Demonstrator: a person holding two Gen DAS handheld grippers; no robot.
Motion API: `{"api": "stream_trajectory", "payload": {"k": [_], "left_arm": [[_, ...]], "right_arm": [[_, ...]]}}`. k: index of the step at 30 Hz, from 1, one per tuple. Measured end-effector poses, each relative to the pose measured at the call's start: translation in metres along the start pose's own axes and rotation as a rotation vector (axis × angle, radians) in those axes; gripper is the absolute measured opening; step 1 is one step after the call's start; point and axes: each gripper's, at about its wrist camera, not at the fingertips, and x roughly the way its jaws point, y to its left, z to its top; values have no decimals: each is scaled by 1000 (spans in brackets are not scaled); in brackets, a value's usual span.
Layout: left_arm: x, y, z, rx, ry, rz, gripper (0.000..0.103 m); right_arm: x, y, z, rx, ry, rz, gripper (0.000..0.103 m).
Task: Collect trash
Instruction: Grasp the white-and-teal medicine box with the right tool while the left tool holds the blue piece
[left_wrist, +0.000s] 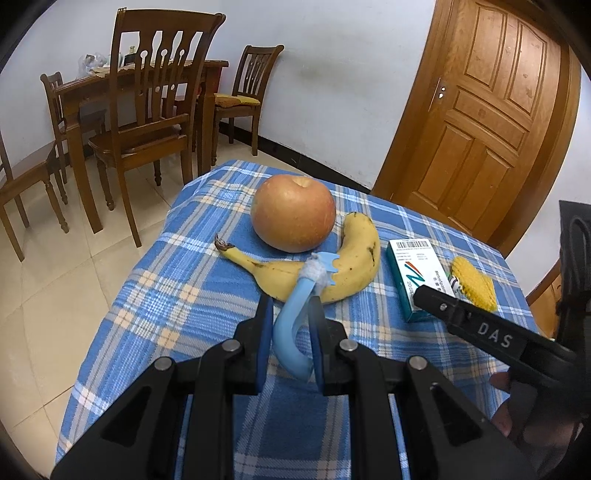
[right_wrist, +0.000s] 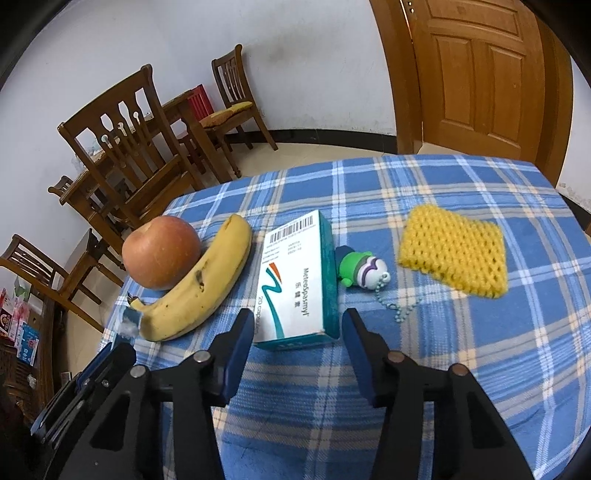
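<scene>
My left gripper (left_wrist: 291, 325) is shut on a curved light blue plastic piece (left_wrist: 290, 332) with a white fluffy wad at its tip, held just over the banana (left_wrist: 343, 273). An apple (left_wrist: 293, 214) sits behind the banana. My right gripper (right_wrist: 297, 319) is open, and the near end of a white and teal medicine box (right_wrist: 295, 288) lies between its fingertips with slim gaps on both sides. One of the right gripper's fingers (left_wrist: 461, 317) reaches over that box (left_wrist: 417, 273) in the left wrist view. In the right wrist view the left gripper (right_wrist: 85, 384) shows at the lower left.
A green toy keychain (right_wrist: 356, 266) and a yellow knitted piece (right_wrist: 452, 251) lie right of the box on the blue plaid tablecloth (right_wrist: 443, 369). Wooden chairs (left_wrist: 147, 122) and a dining table (left_wrist: 92, 88) stand beyond the left edge. A wooden door (left_wrist: 480, 122) is behind.
</scene>
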Motion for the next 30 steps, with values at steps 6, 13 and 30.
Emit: {"api": "stream_trajectory", "payload": {"k": [6,13,30], "left_arm": [[2,-1,-1,4,0,-1,18],[4,-2,-1,7,5,10,18],[-10,-13,-6,25,3,-2,18]], "right_arm": [[-1,-3,-1,17,-20,23,45],[-15,-2,-3,-10,-83,58,28],[-97,-13,-17,-12,-266,88,22]]}}
